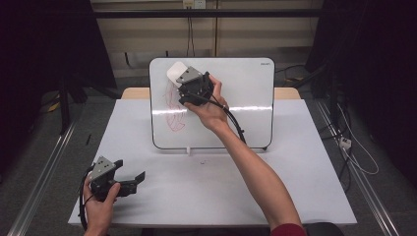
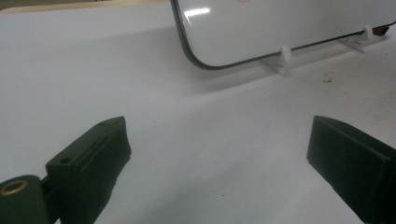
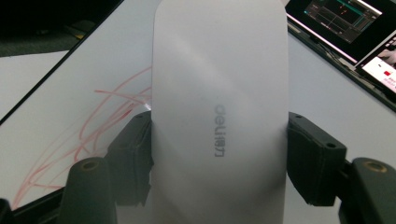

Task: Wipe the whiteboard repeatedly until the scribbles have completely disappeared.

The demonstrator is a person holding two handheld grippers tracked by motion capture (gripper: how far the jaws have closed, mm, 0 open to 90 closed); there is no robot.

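one eraser (image 3: 219, 116) between right fingers (image 3: 133, 158)

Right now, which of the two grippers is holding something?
The right gripper, up at the whiteboard, clamps a white eraser; the left gripper rests open on the table.

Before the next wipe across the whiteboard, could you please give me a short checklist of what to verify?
1. Eraser clamped between the jaws of the right hand-held gripper: ok.
2. Eraser up at the whiteboard: ok; contact cannot tell.
3. Red scribbles gone: not ok.
4. Whiteboard standing on its feet: ok.
5. Left hand-held gripper open and away from the board: ok.
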